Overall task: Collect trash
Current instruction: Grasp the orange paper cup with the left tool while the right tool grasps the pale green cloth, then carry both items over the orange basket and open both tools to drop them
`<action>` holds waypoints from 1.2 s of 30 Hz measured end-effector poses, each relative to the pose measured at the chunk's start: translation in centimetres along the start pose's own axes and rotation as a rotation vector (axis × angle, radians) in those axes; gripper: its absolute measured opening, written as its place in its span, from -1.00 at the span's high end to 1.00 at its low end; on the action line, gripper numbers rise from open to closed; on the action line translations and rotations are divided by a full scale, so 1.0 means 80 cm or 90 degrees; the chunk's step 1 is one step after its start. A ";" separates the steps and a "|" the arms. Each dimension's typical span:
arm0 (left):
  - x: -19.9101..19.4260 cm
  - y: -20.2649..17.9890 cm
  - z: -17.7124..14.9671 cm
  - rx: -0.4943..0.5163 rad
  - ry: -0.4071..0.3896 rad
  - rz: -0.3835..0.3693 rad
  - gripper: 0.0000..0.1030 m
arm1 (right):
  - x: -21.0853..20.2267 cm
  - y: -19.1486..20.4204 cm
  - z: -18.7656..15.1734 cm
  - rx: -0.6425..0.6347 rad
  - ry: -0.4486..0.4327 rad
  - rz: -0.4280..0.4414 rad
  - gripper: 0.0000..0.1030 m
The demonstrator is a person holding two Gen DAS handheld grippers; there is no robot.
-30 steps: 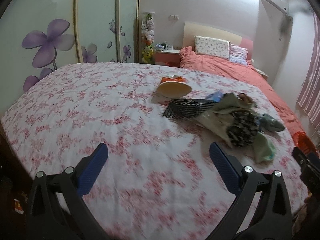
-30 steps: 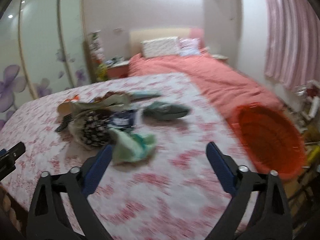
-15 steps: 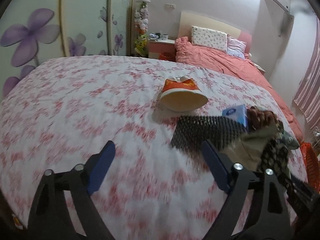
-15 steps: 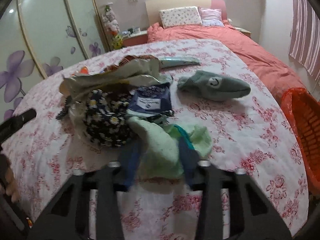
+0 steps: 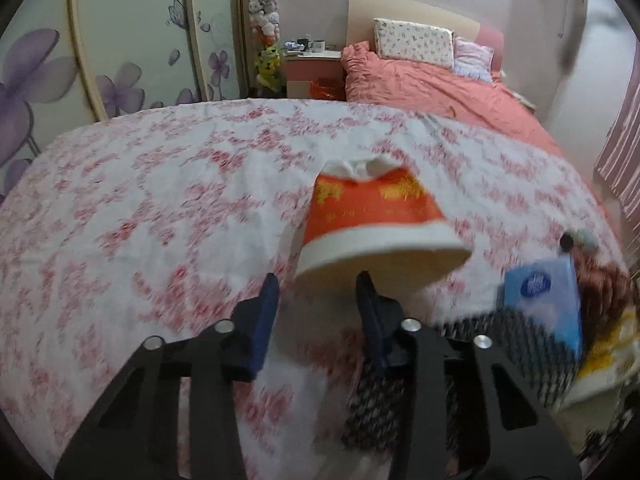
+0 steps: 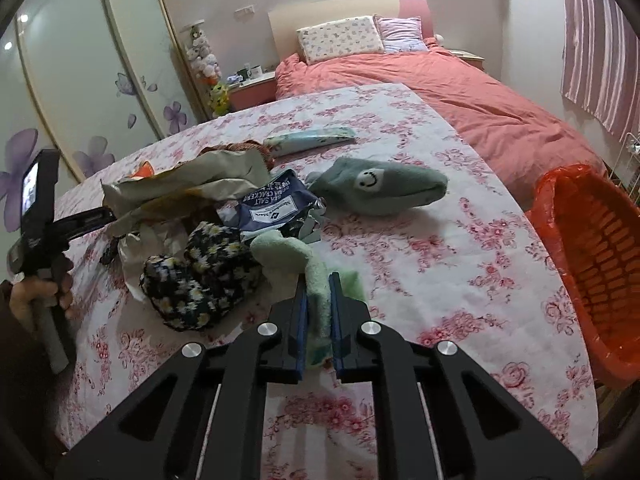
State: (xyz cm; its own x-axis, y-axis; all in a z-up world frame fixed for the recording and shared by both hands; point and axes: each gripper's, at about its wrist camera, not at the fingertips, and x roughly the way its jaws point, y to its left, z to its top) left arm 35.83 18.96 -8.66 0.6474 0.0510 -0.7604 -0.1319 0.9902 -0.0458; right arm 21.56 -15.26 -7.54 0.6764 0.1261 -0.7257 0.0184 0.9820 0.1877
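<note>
On the floral bedspread [image 6: 460, 240], the trash lies in a heap around a crumpled paper bag [image 6: 192, 184]; a blue sea-salt cracker packet [image 6: 276, 204] rests against the bag's near side, a daisy-print black sock [image 6: 204, 276] lies just in front of the bag, and a grey smiley sock [image 6: 380, 190] sits to the right of the bag; the right hand-held gripper [image 6: 318, 304] is closing its jaws, its pads pressing a pale green sock [image 6: 304, 264] beside the packet; the left hand-held gripper [image 5: 316, 300] is closing with nothing between its jaws, the lower rim of a tipped orange paper cup [image 5: 372, 220] just ahead; a red plastic basket [image 6: 592, 256] stands well right of the bag.
</note>
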 end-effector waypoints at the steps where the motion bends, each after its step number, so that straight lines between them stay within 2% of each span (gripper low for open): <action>1: 0.003 -0.001 0.005 0.001 -0.002 0.001 0.26 | 0.001 -0.001 0.001 0.000 0.001 0.002 0.81; 4: 0.007 -0.007 0.015 0.014 -0.010 -0.007 0.36 | 0.001 -0.001 0.001 -0.003 0.004 0.006 0.81; 6: 0.010 -0.012 0.021 0.027 -0.014 -0.014 0.67 | 0.007 -0.005 0.003 -0.001 0.008 0.008 0.81; 7: 0.013 -0.013 0.023 0.028 -0.014 -0.015 0.73 | 0.008 -0.006 0.003 0.000 0.008 0.009 0.81; 13: -0.001 -0.011 0.027 0.020 -0.034 -0.007 0.85 | -0.002 -0.009 0.004 0.003 -0.004 0.015 0.82; 26: -0.086 -0.007 0.026 0.012 -0.087 -0.016 0.86 | -0.066 -0.012 0.017 0.013 -0.082 0.021 0.83; 36: -0.177 -0.045 0.016 0.032 -0.126 -0.068 0.86 | -0.114 -0.027 0.023 0.025 -0.147 0.029 0.83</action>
State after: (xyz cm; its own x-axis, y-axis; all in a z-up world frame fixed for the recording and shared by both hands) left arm 28.07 14.84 3.10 0.7911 -0.0352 -0.6107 -0.0200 0.9963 -0.0835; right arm 16.71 -18.77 -0.07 0.8278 0.1309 -0.5456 0.0091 0.9691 0.2464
